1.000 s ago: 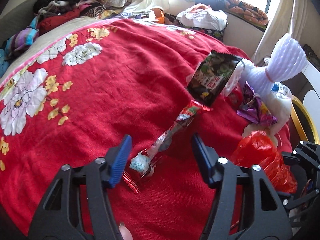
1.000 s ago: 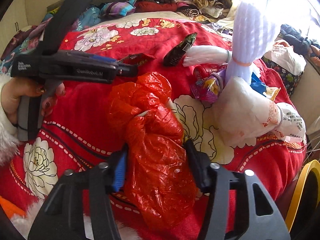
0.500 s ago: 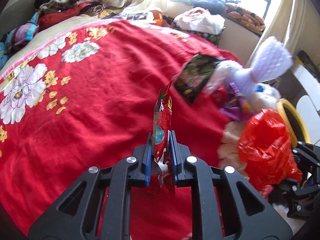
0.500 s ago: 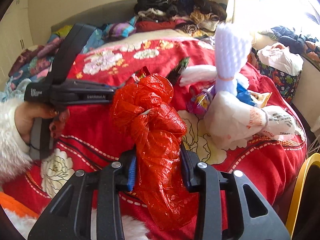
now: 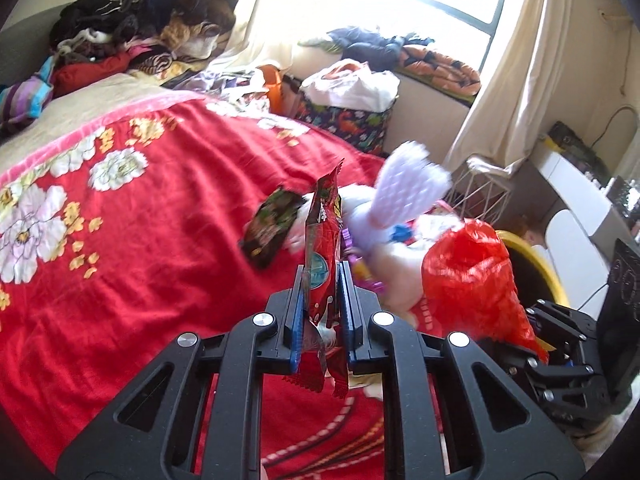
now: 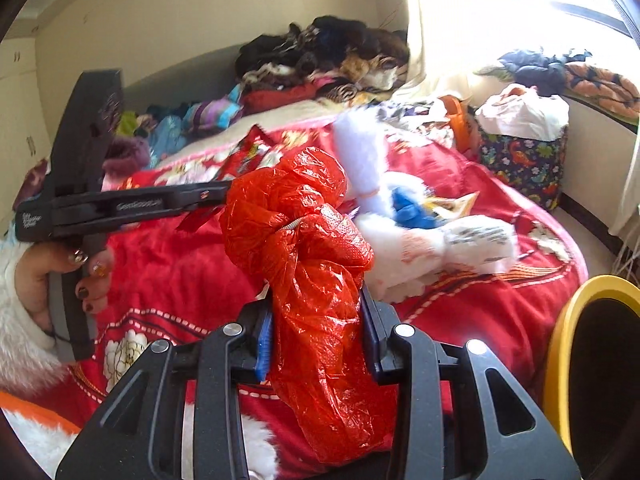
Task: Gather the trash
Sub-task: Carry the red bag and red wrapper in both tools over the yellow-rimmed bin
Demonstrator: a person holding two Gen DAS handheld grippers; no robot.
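In the left wrist view, a red snack wrapper [image 5: 322, 248] is clamped upright between the closed fingers of the left gripper [image 5: 320, 308] and is held clear of the red floral blanket [image 5: 140, 260]. A dark snack packet [image 5: 274, 226] is seen lying on the blanket just beyond it, and next to that a heap of white foam netting [image 5: 408, 190], white plastic bags and a purple wrapper [image 5: 362, 268] is left uncollected. A crumpled red plastic bag [image 5: 472, 276] is seen at the right, gripped by the right gripper, with the yellow-rimmed bin [image 5: 548, 272] just behind it.

In the right wrist view, the red plastic bag [image 6: 316, 280] is pinched between the closed fingers of the right gripper [image 6: 318, 332] and is carried above the blanket [image 6: 480, 304]. The yellow-rimmed bin [image 6: 560, 344] is seen at the right edge, beside the bed. The white bags [image 6: 440, 248] and a blue scrap [image 6: 412, 210] are shown on the bed near the bin.

Two pieces are judged to be picked up but not yet dropped in the bin; most of the pile is judged to be left.
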